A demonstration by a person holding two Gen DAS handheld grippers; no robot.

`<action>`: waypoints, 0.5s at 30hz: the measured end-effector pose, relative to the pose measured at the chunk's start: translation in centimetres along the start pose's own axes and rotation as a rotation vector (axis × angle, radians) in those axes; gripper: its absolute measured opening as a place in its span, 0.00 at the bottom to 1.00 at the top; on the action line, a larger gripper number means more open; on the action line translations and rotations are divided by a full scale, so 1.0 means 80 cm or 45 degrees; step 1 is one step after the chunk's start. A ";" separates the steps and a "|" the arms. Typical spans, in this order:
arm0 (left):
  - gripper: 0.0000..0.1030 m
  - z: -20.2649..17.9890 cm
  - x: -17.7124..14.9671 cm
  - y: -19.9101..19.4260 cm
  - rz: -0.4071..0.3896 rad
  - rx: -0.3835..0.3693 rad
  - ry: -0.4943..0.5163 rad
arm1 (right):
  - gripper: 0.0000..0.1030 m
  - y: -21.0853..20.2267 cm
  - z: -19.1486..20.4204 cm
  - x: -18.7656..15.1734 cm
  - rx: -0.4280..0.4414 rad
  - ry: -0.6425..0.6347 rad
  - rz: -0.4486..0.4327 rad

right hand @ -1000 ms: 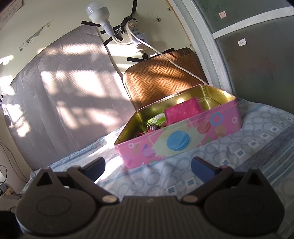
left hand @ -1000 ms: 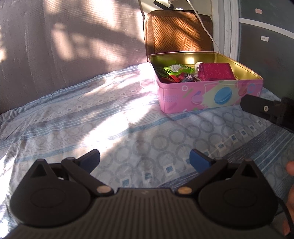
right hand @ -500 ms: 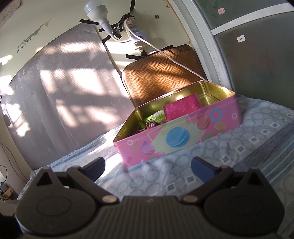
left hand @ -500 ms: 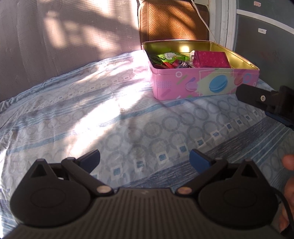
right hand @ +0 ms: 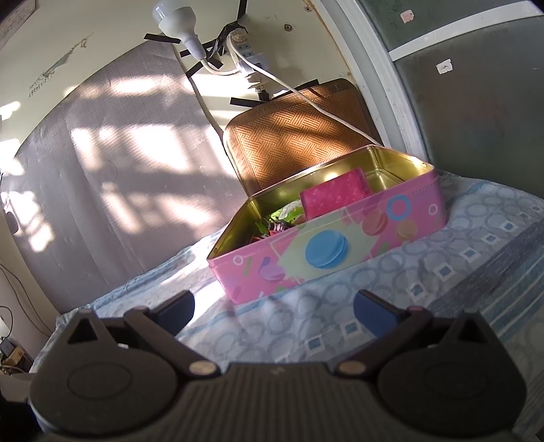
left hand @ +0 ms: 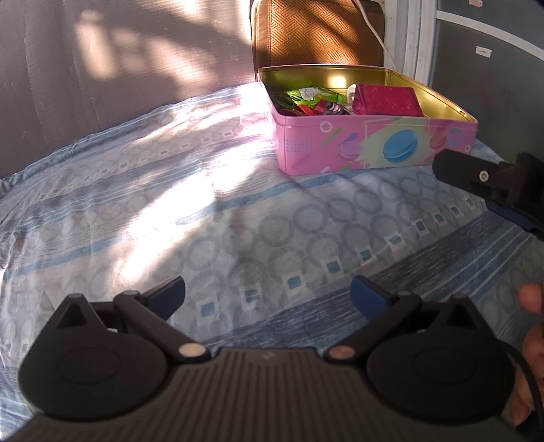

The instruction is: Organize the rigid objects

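A pink tin box (left hand: 374,144) with macaron prints stands open on the bed, its brown woven lid (left hand: 316,34) upright behind it. Inside lie a magenta box (left hand: 386,100) and several small green and red items (left hand: 306,100). The tin also shows in the right wrist view (right hand: 326,251) with the magenta box (right hand: 335,197). My left gripper (left hand: 268,294) is open and empty, well short of the tin. My right gripper (right hand: 273,309) is open and empty, close in front of the tin; its finger (left hand: 476,175) shows at the right of the left wrist view.
The bed has a blue patterned sheet (left hand: 204,210) with a bright sun patch. A grey padded wall (right hand: 102,163) is behind. A bulb (right hand: 173,13), power strip and white cable (right hand: 306,98) hang above the tin. A door frame (right hand: 384,85) stands right.
The left gripper has pulled back and tilted down, so the tin sits higher and farther in its view. The right gripper has barely shifted. Both stay open.
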State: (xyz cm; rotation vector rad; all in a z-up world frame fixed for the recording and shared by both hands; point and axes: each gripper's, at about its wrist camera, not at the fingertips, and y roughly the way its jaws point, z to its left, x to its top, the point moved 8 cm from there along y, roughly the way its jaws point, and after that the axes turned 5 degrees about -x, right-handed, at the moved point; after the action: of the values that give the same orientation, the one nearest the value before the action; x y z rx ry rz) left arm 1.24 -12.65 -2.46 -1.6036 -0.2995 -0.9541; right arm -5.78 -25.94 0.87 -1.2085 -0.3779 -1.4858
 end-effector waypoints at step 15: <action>1.00 0.006 0.005 -0.005 -0.012 -0.022 -0.037 | 1.00 0.002 -0.002 -0.001 -0.016 -0.012 0.005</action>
State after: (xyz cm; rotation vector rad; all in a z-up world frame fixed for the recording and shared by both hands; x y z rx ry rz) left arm 1.44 -12.19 -1.85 -1.6343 -0.3195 -0.9436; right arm -5.75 -26.08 0.64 -1.2258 -0.3731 -1.4816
